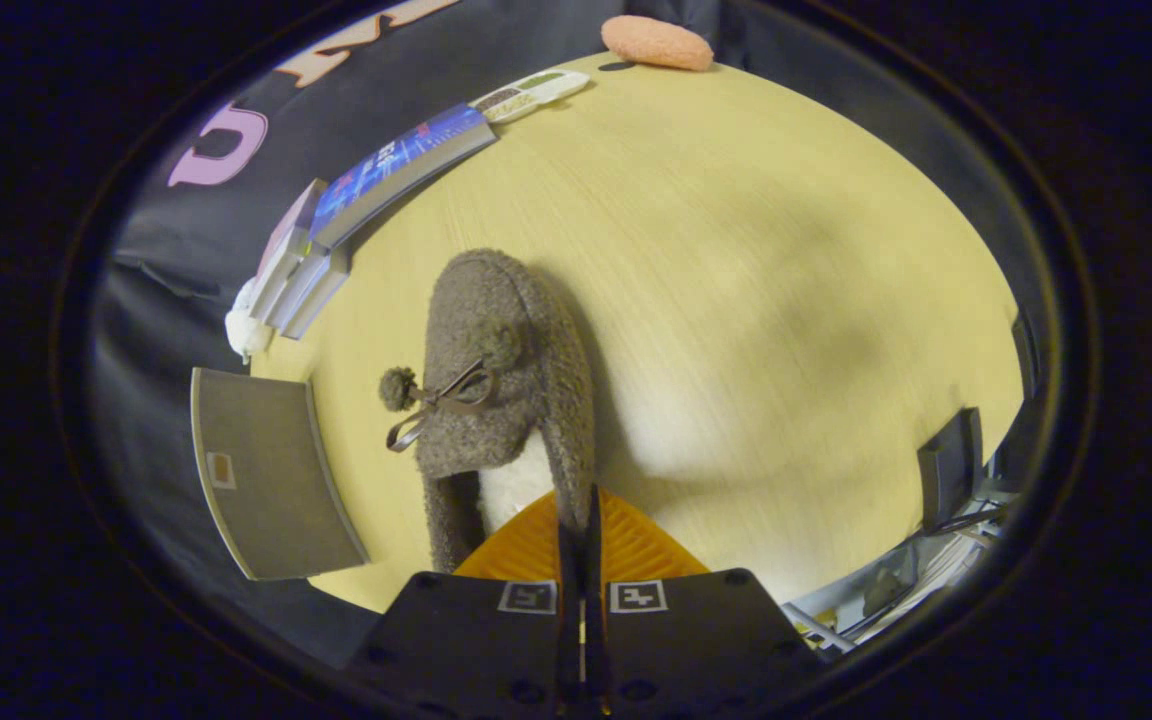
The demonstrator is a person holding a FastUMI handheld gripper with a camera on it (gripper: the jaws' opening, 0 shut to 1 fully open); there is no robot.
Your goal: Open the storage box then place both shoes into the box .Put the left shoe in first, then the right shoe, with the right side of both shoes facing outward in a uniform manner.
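**Desk:** What have you got in front of you?

**Operator:** I see the gripper with its two fingers pressed together on the side wall of a grey fuzzy shoe, near the heel opening. It's clamped on that collar; the white lining shows just to the left of the fingers.

**Desk:** How is the shoe lying?

**Operator:** Its toe points away from me, beyond the fingers, over the pale wooden table. A small bow with two pompoms sits on the upper. I can't tell whether the sole touches the table.

**Desk:** Anything else around?

**Operator:** A grey flat panel sits left of the shoe, at the table's edge. Farther off there's a stack of books, then a white remote-like device, and a pink fuzzy object at the far edge. I can't tell what the grey panel belongs to.
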